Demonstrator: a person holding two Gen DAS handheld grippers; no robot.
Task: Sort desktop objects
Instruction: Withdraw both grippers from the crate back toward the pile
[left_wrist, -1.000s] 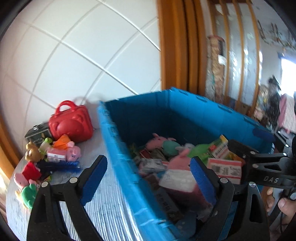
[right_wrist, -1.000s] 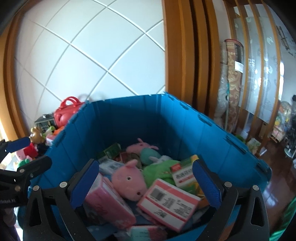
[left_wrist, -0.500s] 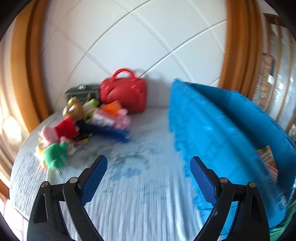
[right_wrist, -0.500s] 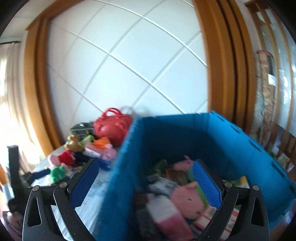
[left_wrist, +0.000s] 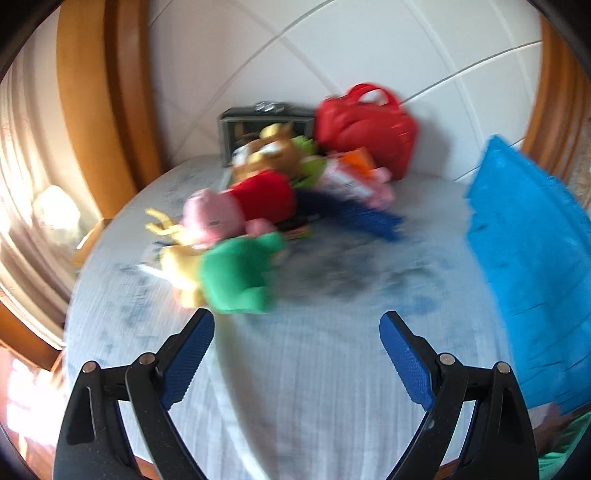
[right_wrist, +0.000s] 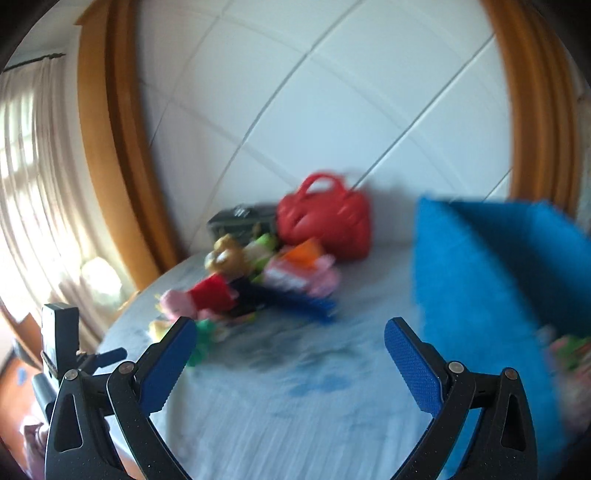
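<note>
— How do the two tools stand?

— The left gripper (left_wrist: 297, 334) has its jaws spread wide and nothing is between them; it hangs over bare cloth of the table (left_wrist: 295, 387). The right gripper (right_wrist: 290, 341) is spread wide too, and empty. At the left edge of its view I see part of the other tool, cut off.

— And the things to sort?

— A pile of toys lies toward the far side of the table, close to the wall. Nearest to the left gripper is a green plush (left_wrist: 236, 275), just beyond its left finger. Behind it are a pink plush with a red body (left_wrist: 236, 210) and a blue comb-like thing (left_wrist: 354, 218), its long axis slanting toward the blue bin (left_wrist: 535, 258). A red handbag (left_wrist: 365, 129) stands upright at the back.

— What is unclear?

— All is blurred. The bin is cut by the right edge; its inside is hardly visible.
</note>
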